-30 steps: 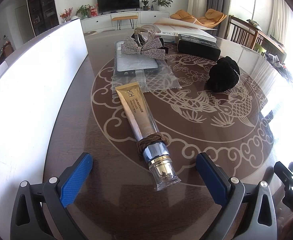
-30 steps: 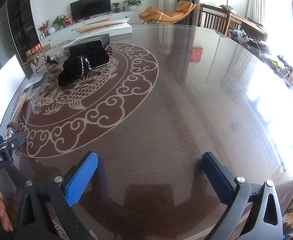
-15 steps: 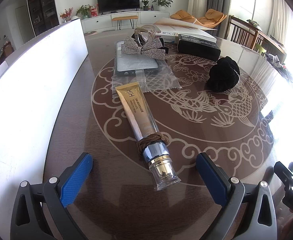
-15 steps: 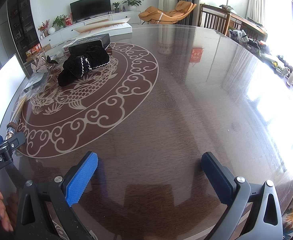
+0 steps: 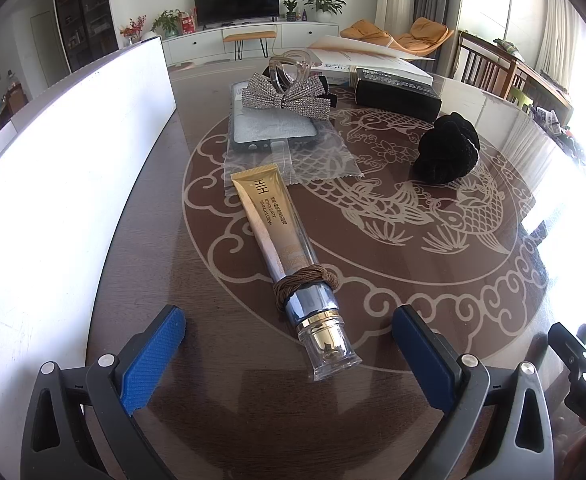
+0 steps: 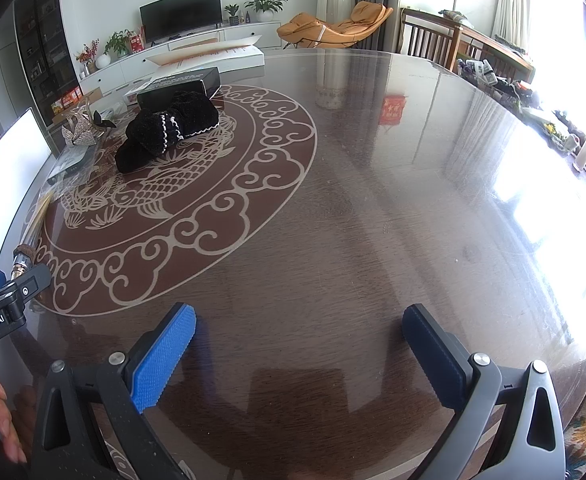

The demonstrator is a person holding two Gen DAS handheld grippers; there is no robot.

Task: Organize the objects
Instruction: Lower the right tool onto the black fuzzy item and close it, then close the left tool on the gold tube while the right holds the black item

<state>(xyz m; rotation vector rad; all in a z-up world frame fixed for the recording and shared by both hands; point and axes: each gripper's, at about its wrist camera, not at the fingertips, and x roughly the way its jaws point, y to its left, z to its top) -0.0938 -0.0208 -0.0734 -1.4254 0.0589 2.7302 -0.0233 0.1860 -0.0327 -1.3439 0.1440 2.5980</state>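
A dark brown tabletop (image 5: 213,344) carries a cream pattern of fish and cloud scrolls. On it lie a gold-and-silver tube (image 5: 281,240), a silver sparkly bow (image 5: 285,96) and a black scrunchie (image 5: 447,152).

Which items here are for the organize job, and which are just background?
Job items: cream tube, brown hair tie around it, rhinestone bow, black scrunchie, phone case, black box.

Background: TV, orange lounge chair, potted plants.

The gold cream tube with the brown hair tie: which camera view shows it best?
The left wrist view. There the gold cream tube lies whole on the table, with the brown hair tie around it. The right wrist view shows only its cap end at the far left edge, behind the left gripper.
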